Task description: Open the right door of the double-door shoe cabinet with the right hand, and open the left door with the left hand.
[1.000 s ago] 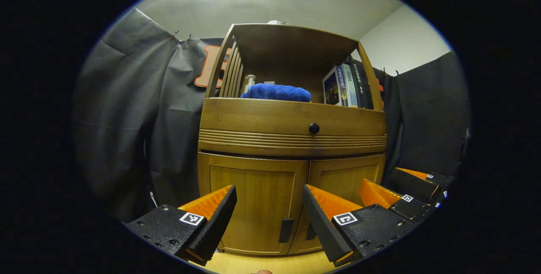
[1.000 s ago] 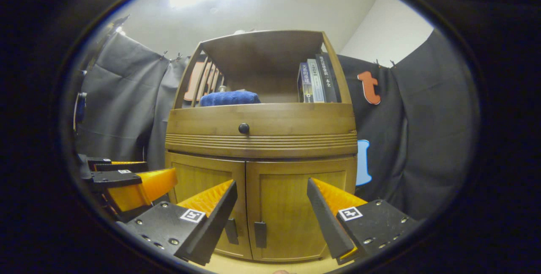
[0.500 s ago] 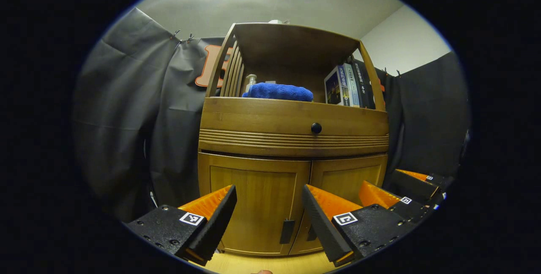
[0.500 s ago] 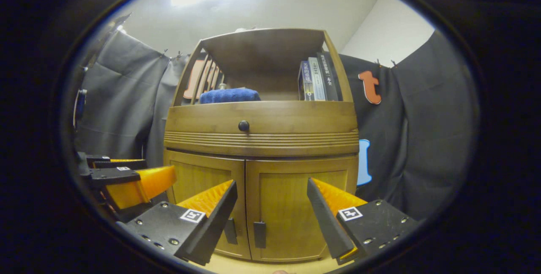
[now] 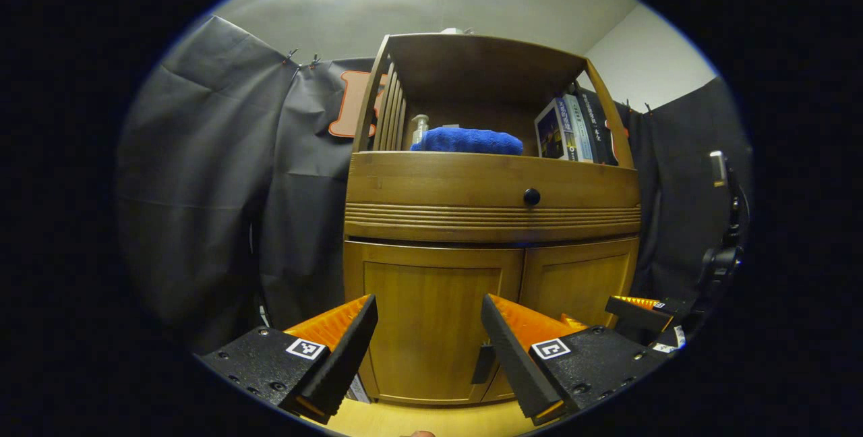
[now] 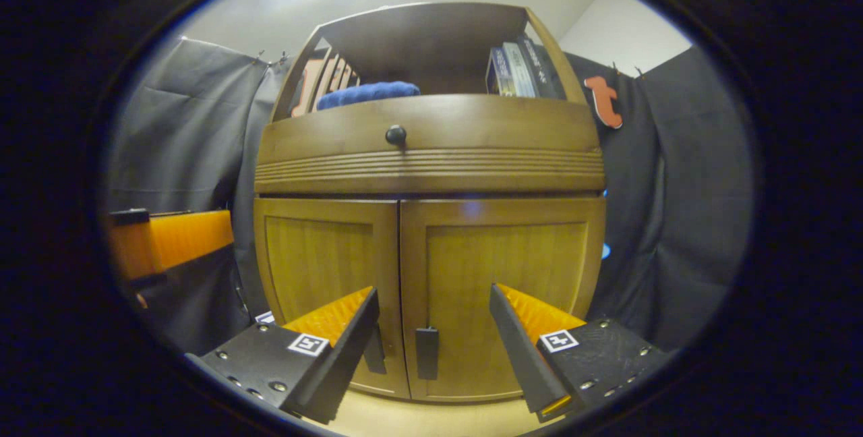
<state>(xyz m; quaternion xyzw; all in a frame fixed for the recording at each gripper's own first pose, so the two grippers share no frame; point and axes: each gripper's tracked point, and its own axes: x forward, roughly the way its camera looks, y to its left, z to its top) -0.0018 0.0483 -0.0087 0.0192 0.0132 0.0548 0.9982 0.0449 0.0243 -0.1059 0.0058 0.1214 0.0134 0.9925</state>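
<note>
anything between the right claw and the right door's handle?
Nothing visible. In the right gripper view the open right claw faces the right door handle with free space between; the right door is closed.

right gripper [image 6: 431, 336] fingers spread apart, facing the shoe cabinet [image 6: 431, 154] | both doors closed | right door [image 6: 502, 288] handle [image 6: 427, 353] between the fingers, not touched

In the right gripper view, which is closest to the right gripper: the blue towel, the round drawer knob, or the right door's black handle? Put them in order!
From the right gripper:
1. Right door's black handle, low on the cabinet, right between the open fingers.
2. Round drawer knob, higher up on the drawer front.
3. Blue towel, farthest, up on the open shelf, left side.
</note>
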